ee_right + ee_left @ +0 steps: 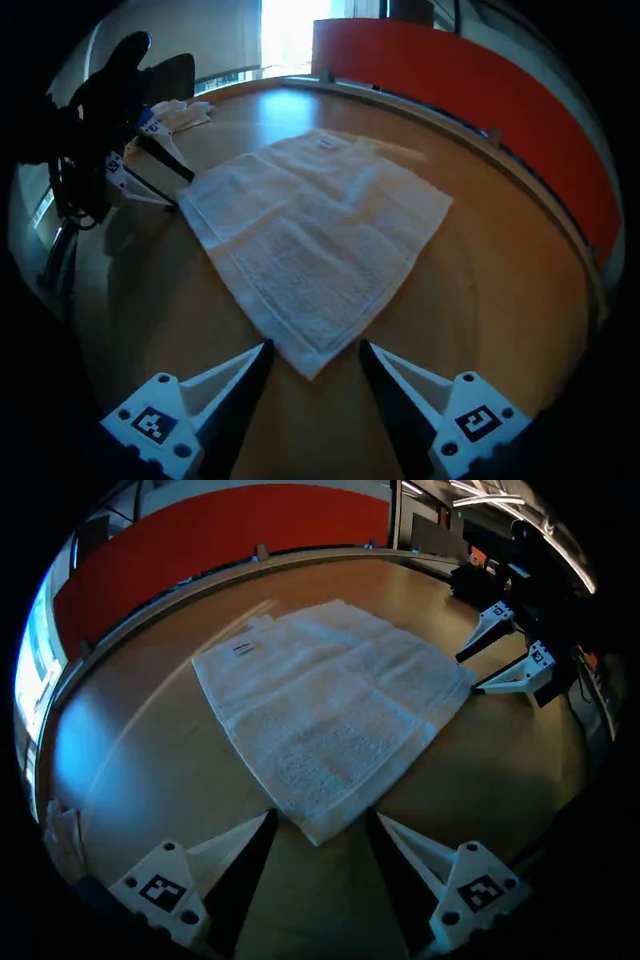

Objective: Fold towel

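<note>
A white towel (332,712) lies flat on the wooden table, a small label near its far edge. In the left gripper view my left gripper (322,820) is open, its fingers either side of the towel's near corner. At the towel's right corner, farther off, is the right gripper (468,672), open. In the right gripper view the towel (316,240) spreads ahead, and my right gripper (316,352) stands open astride its near corner. The left gripper (178,192) is at the towel's left corner, held by a dark-sleeved hand.
A round wooden table (160,752) carries the towel. A red partition (224,536) runs behind its far rim. Crumpled white cloth (180,112) lies at the table's far left in the right gripper view. A dark chair back (172,76) stands beyond it.
</note>
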The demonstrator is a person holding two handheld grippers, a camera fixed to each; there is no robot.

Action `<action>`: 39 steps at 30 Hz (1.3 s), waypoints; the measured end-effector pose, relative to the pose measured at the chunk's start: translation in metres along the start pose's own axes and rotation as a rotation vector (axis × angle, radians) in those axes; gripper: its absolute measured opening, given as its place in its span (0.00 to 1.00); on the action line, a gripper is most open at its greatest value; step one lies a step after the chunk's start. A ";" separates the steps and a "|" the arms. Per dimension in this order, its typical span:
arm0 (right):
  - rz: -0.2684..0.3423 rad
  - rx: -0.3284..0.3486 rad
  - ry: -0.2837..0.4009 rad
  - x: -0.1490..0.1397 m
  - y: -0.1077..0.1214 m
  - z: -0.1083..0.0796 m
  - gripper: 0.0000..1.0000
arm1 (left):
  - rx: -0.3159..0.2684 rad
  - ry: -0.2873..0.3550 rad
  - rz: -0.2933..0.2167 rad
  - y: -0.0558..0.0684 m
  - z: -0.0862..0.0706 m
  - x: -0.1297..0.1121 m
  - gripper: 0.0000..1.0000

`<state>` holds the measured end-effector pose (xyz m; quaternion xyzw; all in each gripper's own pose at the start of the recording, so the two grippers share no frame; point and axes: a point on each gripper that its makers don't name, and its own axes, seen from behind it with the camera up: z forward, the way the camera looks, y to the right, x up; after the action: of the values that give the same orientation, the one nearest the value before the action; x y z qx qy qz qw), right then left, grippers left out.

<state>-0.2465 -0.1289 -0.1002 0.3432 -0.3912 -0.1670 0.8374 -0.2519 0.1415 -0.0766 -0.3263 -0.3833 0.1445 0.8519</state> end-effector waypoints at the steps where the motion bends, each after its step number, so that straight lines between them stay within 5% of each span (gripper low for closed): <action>1: 0.004 0.004 0.000 0.000 -0.001 0.000 0.72 | 0.001 0.000 -0.001 0.000 0.000 0.000 0.76; 10: 0.017 0.012 0.002 -0.004 -0.003 -0.002 0.49 | 0.014 -0.007 -0.025 0.001 -0.002 -0.001 0.56; 18: 0.051 -0.004 0.001 -0.005 0.003 -0.002 0.32 | 0.019 -0.021 -0.034 0.001 -0.005 -0.002 0.51; 24: 0.056 0.000 0.000 -0.005 -0.001 -0.004 0.29 | 0.041 -0.024 -0.044 0.001 -0.005 -0.002 0.22; 32: 0.069 -0.002 -0.001 -0.003 -0.002 -0.006 0.23 | 0.048 -0.031 -0.061 0.003 -0.006 -0.003 0.18; 34: 0.075 -0.014 0.007 0.001 0.001 -0.007 0.10 | 0.045 -0.034 -0.071 0.004 -0.007 -0.002 0.17; 39: 0.077 -0.037 0.020 0.007 0.005 -0.010 0.07 | 0.042 -0.033 -0.084 0.007 -0.008 -0.001 0.15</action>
<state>-0.2344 -0.1249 -0.0973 0.3142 -0.3926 -0.1383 0.8533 -0.2468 0.1427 -0.0858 -0.2897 -0.4075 0.1221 0.8574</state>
